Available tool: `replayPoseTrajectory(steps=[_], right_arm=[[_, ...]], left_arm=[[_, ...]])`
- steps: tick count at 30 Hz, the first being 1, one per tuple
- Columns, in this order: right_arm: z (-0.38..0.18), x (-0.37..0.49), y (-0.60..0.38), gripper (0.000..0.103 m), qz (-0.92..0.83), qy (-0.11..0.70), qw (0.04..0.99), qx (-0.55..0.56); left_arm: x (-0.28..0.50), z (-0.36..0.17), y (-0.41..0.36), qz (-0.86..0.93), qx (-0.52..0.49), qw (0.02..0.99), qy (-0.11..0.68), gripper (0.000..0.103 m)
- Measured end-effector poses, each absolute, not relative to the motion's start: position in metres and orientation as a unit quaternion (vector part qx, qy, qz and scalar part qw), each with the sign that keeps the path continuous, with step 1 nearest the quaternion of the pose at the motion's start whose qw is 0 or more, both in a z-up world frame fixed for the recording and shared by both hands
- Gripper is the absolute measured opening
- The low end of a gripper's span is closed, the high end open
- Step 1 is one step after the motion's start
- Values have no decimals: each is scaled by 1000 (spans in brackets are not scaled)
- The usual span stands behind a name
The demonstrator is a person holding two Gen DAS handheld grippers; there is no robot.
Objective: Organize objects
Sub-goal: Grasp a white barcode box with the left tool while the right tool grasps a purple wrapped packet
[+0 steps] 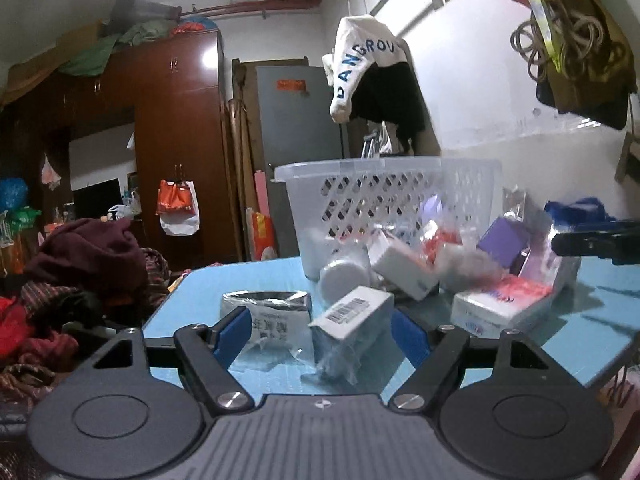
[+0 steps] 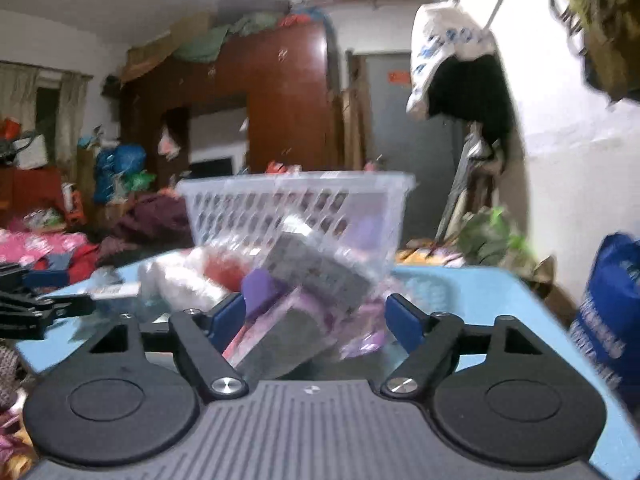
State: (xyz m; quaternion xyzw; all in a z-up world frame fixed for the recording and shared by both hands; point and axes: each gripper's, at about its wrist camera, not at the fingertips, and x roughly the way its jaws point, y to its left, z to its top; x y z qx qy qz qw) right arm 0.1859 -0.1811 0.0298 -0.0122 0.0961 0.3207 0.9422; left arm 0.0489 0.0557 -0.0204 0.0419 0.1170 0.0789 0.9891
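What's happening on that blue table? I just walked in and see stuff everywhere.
A person is sorting packaged goods on the light blue table, a gripper in each hand. The left gripper stands open around a white barcoded box in clear wrap. The right gripper is open around a purple and grey package. Neither is gripped yet. The clear plastic lattice basket waits behind the pile.
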Motion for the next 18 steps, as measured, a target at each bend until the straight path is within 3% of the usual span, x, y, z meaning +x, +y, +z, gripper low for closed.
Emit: replayPoseTrajectory(steps=[5, 8, 10, 11, 18], right_arm=[[23, 183, -168, 79, 333, 104, 937, -38], [20, 179, -167, 79, 332, 103, 937, -42], [21, 178, -169, 60, 337, 104, 935, -40], [20, 179, -171, 56, 339, 108, 934, -37], [20, 176, -173, 58, 348, 105, 931, -36]], left_arm=[[58, -28, 57, 73, 35, 987, 135, 81], [56, -37, 52, 63, 37, 987, 145, 73], [55, -40, 49, 60, 44, 986, 150, 64], [52, -40, 47, 60, 45, 986, 150, 61], [45, -38, 35, 44, 67, 987, 142, 61]])
